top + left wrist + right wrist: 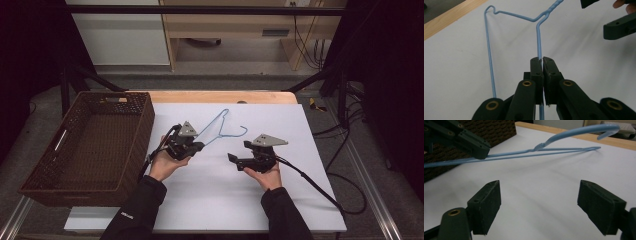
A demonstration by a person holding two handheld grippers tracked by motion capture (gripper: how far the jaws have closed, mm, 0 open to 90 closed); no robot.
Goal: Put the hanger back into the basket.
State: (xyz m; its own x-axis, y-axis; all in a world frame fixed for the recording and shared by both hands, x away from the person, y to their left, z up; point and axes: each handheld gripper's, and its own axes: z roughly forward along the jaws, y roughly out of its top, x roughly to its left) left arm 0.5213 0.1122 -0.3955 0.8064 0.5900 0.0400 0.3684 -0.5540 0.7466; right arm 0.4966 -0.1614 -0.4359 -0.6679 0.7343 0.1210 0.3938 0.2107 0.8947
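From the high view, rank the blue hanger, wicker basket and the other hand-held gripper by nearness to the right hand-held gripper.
1. Blue hanger: just up-left of the right hand-held gripper, hook nearest.
2. Left hand-held gripper: farther left, clamped on the hanger.
3. Wicker basket: far left, table edge.

The blue hanger runs off the left gripper view's top edge, its hook seemingly cut off.

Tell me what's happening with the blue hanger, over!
Left gripper shut on blue hanger, lifted off white mat. Right gripper open, nothing between jaws. Basket at left, nothing in the way.
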